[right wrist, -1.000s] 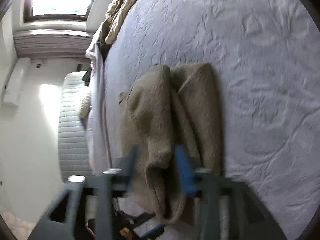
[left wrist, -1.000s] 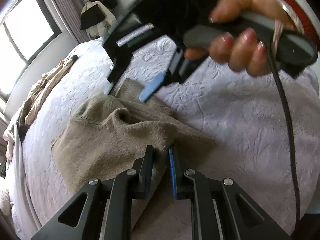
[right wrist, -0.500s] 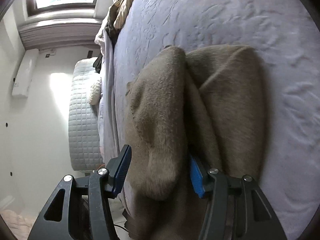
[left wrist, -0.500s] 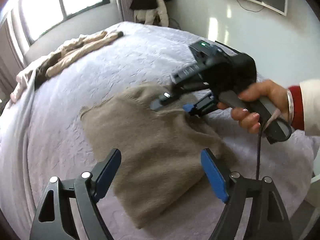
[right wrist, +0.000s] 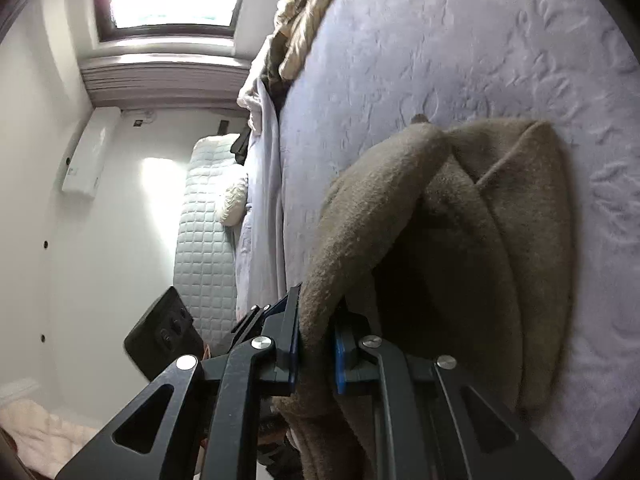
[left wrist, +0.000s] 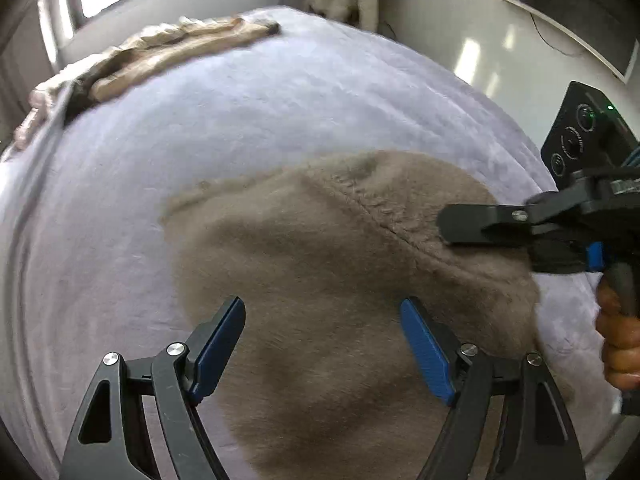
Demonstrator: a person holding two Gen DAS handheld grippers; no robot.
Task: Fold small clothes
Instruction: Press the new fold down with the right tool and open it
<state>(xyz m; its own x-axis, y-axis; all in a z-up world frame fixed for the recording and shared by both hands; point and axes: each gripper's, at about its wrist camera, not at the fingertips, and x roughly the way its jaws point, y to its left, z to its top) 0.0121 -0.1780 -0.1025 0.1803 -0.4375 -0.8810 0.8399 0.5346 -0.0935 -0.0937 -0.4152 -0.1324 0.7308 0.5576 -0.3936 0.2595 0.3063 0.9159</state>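
Observation:
A tan fleece garment (left wrist: pixel 340 240) lies partly folded on the lilac bedspread (left wrist: pixel 260 120). My left gripper (left wrist: pixel 322 304) hangs open just above the garment's near part, its blue pads wide apart and nothing between them. My right gripper (left wrist: pixel 448 228) reaches in from the right edge, held by a hand (left wrist: pixel 616 344). In the right wrist view the right gripper (right wrist: pixel 316 320) is closing, and its pads pinch a raised fold of the garment (right wrist: pixel 460 240). The rest of the fabric lies in soft ridges on the bedspread (right wrist: pixel 440 60).
A heap of beige clothes (left wrist: pixel 160 52) lies along the bed's far edge below the window, also visible as the heap (right wrist: pixel 308 20) in the right wrist view. A white quilted pad (right wrist: pixel 204 220) leans by the wall. The bed drops off at the right, near the wall.
My left gripper let go of the garment, opened wide and rolled as it drew across. My right gripper went from open around a fold to pinching it.

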